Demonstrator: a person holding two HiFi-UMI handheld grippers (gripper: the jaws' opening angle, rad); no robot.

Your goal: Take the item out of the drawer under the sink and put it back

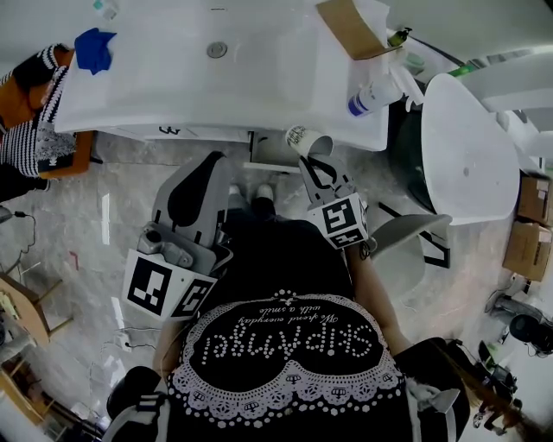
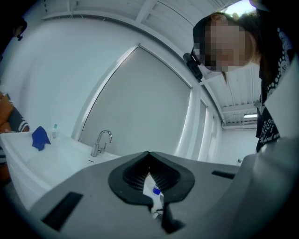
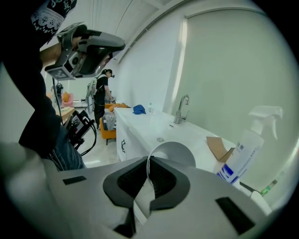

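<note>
White counter, marble floor — spray bottle, cardboard, blue cloth on top; right tongs pinch a paper cup by its rim, left tongs closed.

Cloth, perhaps, left on counter, bottle right

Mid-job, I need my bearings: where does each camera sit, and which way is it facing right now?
Head view: on the person's head, steeply down at the sink counter; shows torso, left gripper, right gripper pinching a paper cup.
Left gripper view: on that gripper, level over shut jaws toward the faucet; torso at right.
Right gripper view: on that gripper, past the cup along the counter; left arm upper left.
All share the blue cloth.
</note>
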